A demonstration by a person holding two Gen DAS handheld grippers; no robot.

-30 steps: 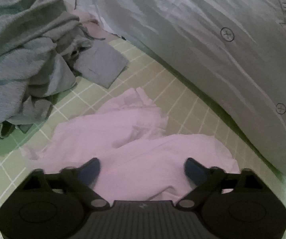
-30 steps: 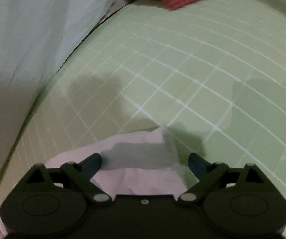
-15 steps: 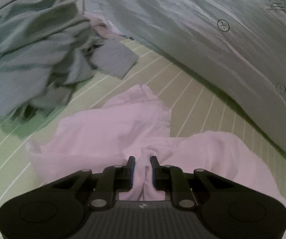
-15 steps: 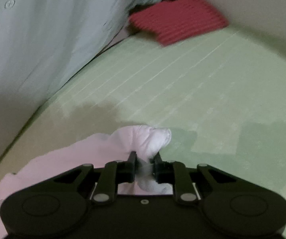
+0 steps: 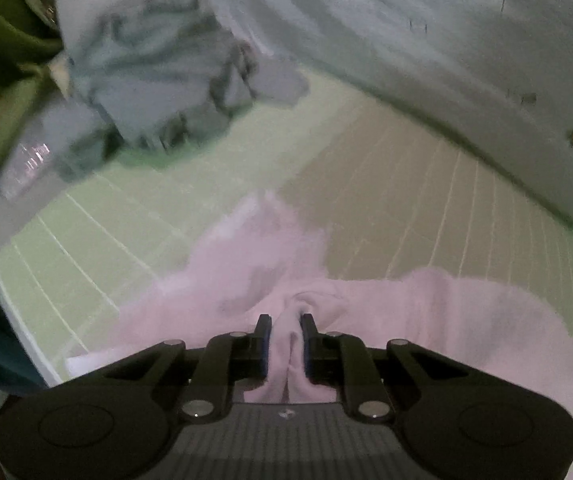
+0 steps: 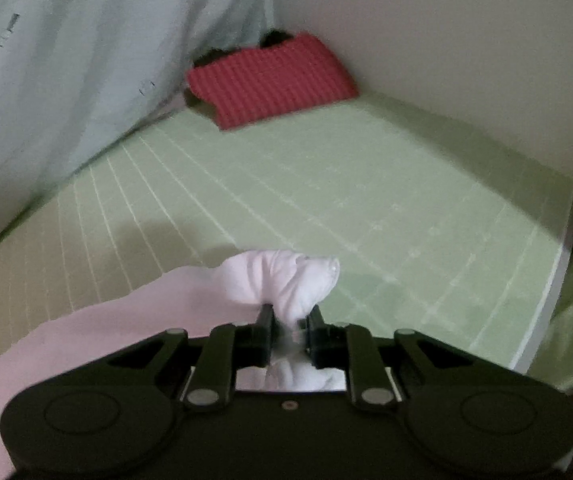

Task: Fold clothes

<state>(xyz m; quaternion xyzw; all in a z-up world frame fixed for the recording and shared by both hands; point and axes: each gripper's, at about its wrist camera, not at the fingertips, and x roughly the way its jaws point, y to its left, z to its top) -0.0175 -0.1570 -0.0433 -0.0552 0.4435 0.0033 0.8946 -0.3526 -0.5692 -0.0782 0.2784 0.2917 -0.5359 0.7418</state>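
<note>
Left gripper [image 5: 285,322] and right gripper [image 6: 290,314] each clenched a bunch of the pink garment [image 5: 426,312], probably to spread it flat on the green mat [image 6: 326,184].

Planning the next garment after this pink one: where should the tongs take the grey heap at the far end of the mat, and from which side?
Take the grey heap by the flat flap that sticks out on its right over the green mat. Come from the open mat side, low. The flap looks thin and lies clear of the bunched folds. The view is blurred, so confirm first.
</note>
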